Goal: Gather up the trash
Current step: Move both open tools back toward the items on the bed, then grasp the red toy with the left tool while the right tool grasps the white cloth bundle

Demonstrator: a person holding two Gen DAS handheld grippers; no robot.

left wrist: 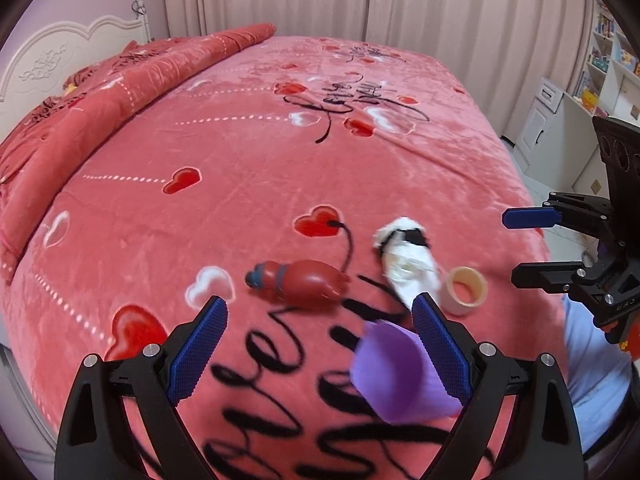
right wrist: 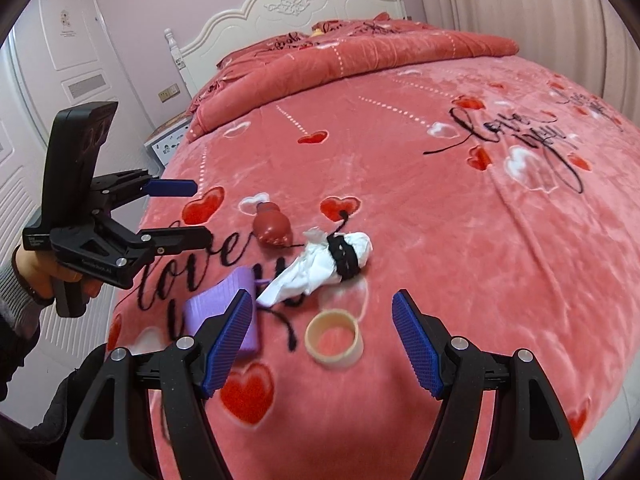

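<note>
The person is opening the collecting step: both claws are hanging over the bed (right wrist: 460, 220), nothing picked up so far. 4 bits of trash are lying together on the pink blanket. The right claw (right wrist: 322, 336) is standing wide open and empty, with the cream tape ring (right wrist: 334, 338) lying just ahead between its tips, the purple paper cup (right wrist: 218, 312) beside its left finger and the white tissue wad (right wrist: 324, 266) beyond. The left claw (left wrist: 320, 344) is gaping empty too, the red bottle (left wrist: 298, 280) just ahead. Next, I judge, the right claw needs lowering around the ring, then closing.
</note>
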